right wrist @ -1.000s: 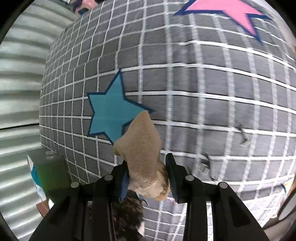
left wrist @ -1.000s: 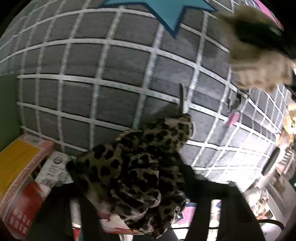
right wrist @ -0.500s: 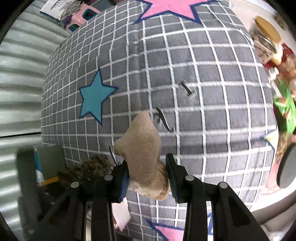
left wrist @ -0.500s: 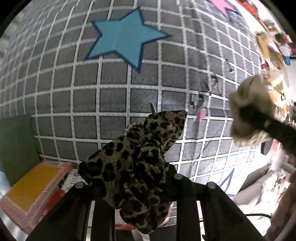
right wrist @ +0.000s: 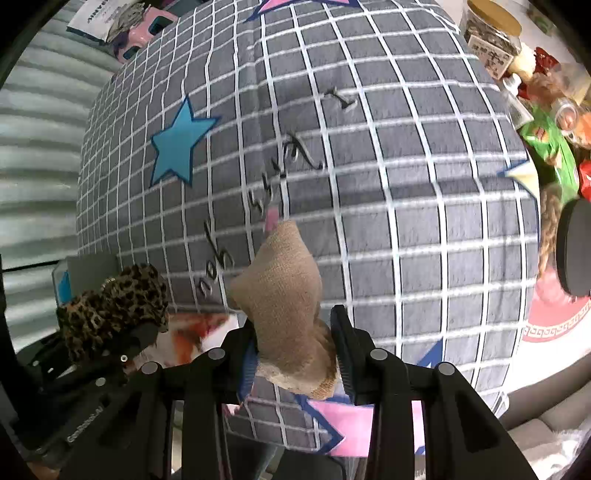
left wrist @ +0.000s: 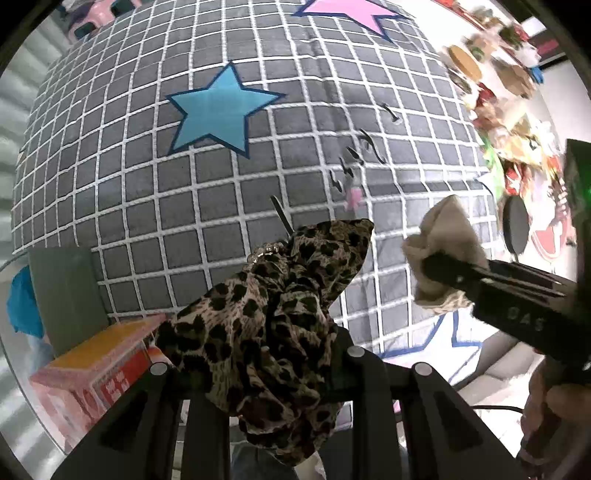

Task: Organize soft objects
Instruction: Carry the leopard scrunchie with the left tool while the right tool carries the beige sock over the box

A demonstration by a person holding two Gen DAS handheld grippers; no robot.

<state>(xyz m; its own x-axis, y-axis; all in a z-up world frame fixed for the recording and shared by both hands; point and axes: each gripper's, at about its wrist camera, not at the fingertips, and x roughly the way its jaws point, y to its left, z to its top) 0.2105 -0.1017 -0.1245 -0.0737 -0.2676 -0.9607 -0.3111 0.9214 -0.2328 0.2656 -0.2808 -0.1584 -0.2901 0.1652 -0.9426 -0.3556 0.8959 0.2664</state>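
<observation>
Mid-task by the look of it: two soft items lifted and in carry, none seen put down, no bin or final spot in view. Everything about placing left to do.

Underneath, largest: a grey quilt point(left wrist: 207, 206) with white grid lines, a blue star point(left wrist: 221, 110) and a pink star point(left wrist: 351, 13), spread wide and bulging across both views. Black hair clips point(right wrist: 218, 254) scattered in a line over its middle, with a small pink clip point(left wrist: 353, 195) among them — hard things lying right where soft ones might be laid down.

Along the right edge, a cluttered strip of jars and packets point(right wrist: 517, 55), blurred; a red-and-white round mat point(right wrist: 554, 317) below it. At lower left, a green box point(left wrist: 62, 291) and an orange-pink carton point(left wrist: 96, 365) hard against the quilt's edge.

Left gripper point(left wrist: 258, 354): fingers closed on a leopard-print scrunchie point(left wrist: 273, 306), bunched and spilling over both sides, held above the quilt.

Right gripper point(right wrist: 295, 347): fingers clamped on a tan knitted cloth piece point(right wrist: 284, 288), possibly a sock, its tip pointing up and forward, also clear of the quilt. Both grippers close beside each other, not touching.
</observation>
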